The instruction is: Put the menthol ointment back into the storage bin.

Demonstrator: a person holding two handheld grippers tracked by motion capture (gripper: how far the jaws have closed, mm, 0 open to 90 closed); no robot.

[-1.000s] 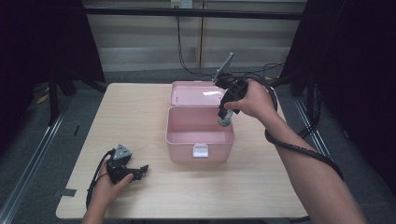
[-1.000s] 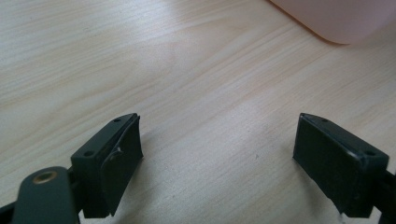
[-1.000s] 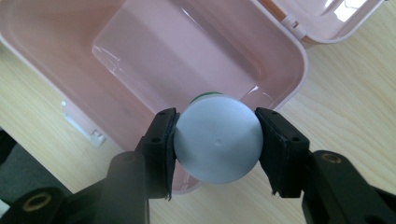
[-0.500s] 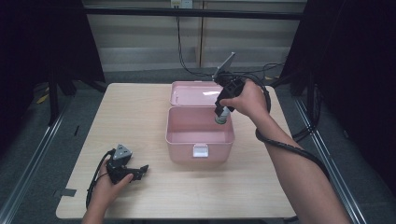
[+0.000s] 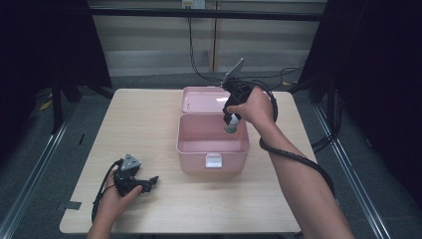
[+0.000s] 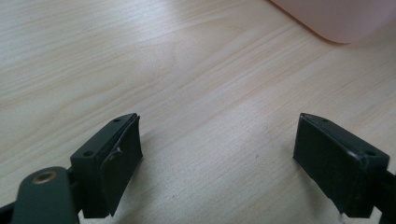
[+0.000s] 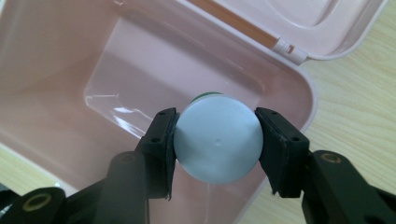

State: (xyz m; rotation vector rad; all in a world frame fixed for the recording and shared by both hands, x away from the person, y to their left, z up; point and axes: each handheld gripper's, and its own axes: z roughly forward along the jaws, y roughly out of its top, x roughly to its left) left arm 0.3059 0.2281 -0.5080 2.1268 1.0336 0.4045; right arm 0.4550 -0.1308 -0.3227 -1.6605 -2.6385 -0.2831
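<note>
Lower than a second ago, the right gripper (image 5: 231, 121) has carried a white-capped bottle (image 5: 231, 127) down over the far right corner of the open pink box (image 5: 213, 149), seen from the high view. Near the table's front left, the left gripper (image 5: 149, 181) rests on the wooden table (image 5: 149, 119), well apart from the box.

From the left gripper view, its jaws stand wide apart over bare wood, holding nothing.

From the right gripper view, both pads (image 7: 161, 135) press the bottle's round white cap (image 7: 217, 142), above the box's hollow.
</note>
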